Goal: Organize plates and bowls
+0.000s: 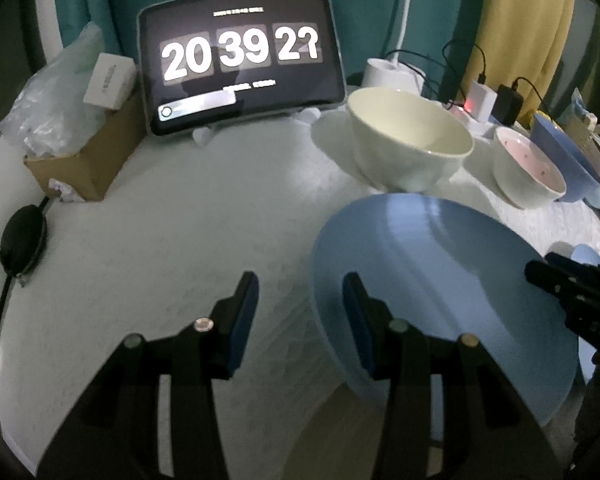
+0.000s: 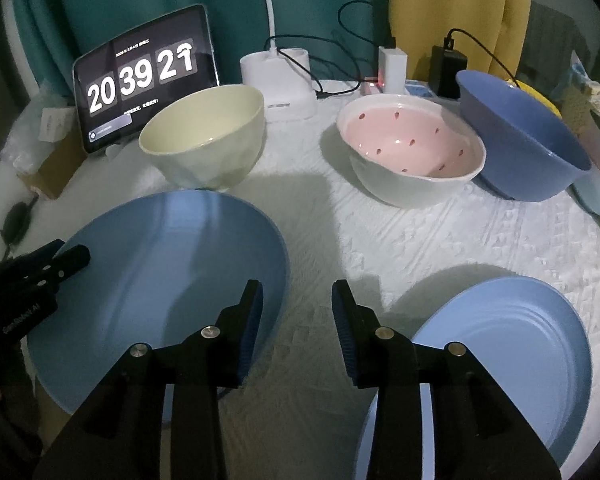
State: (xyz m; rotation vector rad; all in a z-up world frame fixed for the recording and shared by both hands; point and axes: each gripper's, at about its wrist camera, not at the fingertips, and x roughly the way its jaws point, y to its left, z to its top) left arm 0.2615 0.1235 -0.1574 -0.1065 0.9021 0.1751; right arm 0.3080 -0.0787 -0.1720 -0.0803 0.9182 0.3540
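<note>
Near the counter's (image 2: 380, 240) front edge, two blue plates lie apart: one (image 2: 160, 264) left, one (image 2: 512, 344) right. Both tools, left (image 1: 300, 300) and right (image 2: 298, 304), are released, gripping nothing. Three bowls line the back edge: cream (image 2: 204, 136), pink (image 2: 412, 148), blue (image 2: 520, 136).

Three bowls (image 2: 410, 160) stand behind two plates (image 2: 160, 292).

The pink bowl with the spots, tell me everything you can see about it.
The pink bowl looks like glazed ceramic: white outside, pale pink inside with scattered small dark red marks, and a slightly wavy white rim. It stands upright and appears empty on the white tablecloth, toward the back. The dark blue bowl sits close on its right, possibly touching; the cream bowl stands apart on its left. Neither gripper touches it.
</note>
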